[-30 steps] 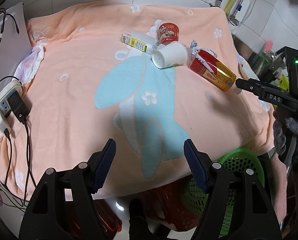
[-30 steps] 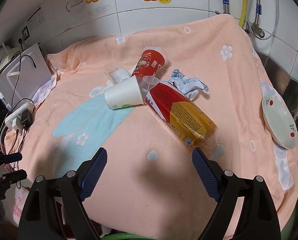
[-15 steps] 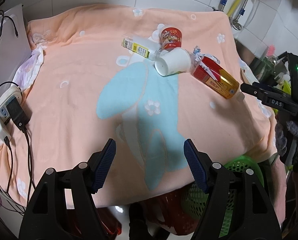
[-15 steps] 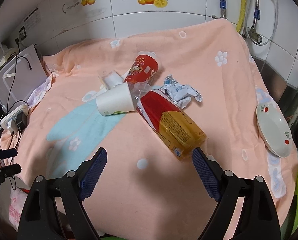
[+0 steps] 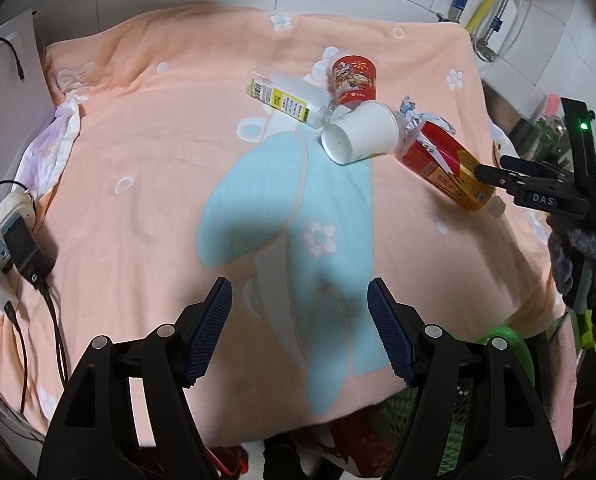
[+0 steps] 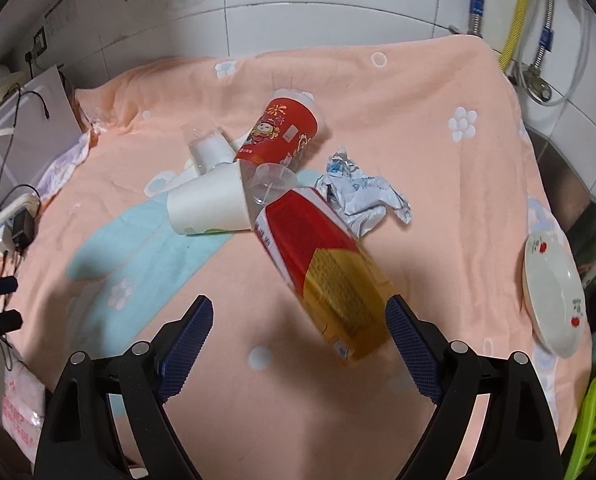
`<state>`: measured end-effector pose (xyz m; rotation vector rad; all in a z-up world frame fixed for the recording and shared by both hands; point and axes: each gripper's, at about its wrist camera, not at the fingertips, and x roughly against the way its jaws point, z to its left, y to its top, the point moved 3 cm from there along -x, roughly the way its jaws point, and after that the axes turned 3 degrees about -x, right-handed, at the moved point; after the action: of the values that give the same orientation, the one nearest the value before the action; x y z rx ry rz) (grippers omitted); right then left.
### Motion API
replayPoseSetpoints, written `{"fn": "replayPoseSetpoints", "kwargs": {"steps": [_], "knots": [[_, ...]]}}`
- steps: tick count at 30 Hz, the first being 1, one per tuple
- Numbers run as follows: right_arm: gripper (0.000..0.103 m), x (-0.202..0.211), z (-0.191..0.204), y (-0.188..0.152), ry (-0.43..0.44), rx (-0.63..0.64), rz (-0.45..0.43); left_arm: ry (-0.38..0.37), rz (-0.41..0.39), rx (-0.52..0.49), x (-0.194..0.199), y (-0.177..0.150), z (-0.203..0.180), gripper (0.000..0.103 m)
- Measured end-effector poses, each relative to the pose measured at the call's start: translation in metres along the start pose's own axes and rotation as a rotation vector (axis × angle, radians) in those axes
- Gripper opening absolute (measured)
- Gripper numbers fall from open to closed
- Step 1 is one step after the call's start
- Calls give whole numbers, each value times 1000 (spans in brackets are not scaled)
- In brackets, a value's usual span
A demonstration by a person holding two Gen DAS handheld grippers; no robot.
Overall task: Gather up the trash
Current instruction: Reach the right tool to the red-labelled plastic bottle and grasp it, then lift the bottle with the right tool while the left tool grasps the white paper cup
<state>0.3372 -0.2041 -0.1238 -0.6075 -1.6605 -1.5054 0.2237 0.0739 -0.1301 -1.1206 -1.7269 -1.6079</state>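
Observation:
A heap of trash lies on the peach blanket [image 5: 146,184]: a red-and-yellow drink bottle [image 6: 330,276] on its side, a white paper cup [image 6: 208,206] on its side, a red printed cup [image 6: 284,132], a clear plastic cup [image 6: 272,182], crumpled paper [image 6: 362,198] and a clear bottle with a yellow label [image 5: 284,98]. My right gripper [image 6: 298,332] is open, its jaws standing either side of the drink bottle's near end. My left gripper [image 5: 300,328] is open and empty over the blanket's near edge, well short of the heap. The bottle also shows in the left wrist view [image 5: 444,170].
A white plate [image 6: 554,296] with red flowers lies at the blanket's right edge. A green basket [image 5: 502,364] stands below the near right edge. A power strip with chargers and cables [image 5: 6,240] sits at the left edge. Pipes and tiled wall stand behind.
Both grippers have moved forward toward the heap. The drink bottle's near end now lies between my right gripper's open jaws. Nothing on the blanket has shifted.

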Motion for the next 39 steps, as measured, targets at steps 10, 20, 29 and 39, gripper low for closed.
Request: {"fn": "replayPoseSetpoints", "kwargs": {"steps": [10,20,29,39], "knots": [[88,-51,1,26,-22,129,105,5,6,-36,-18,25,11,70],[88,-96,-4,34,-31,184,194,7,9,-115,-37,52,10,70],[75,-105,-6,28,-66,180,223,-24,-22,-244,-55,87,-14,70],[73,-54,-17,11,-82,86,180,-79,-35,-411,-93,130,-58,77]]}}
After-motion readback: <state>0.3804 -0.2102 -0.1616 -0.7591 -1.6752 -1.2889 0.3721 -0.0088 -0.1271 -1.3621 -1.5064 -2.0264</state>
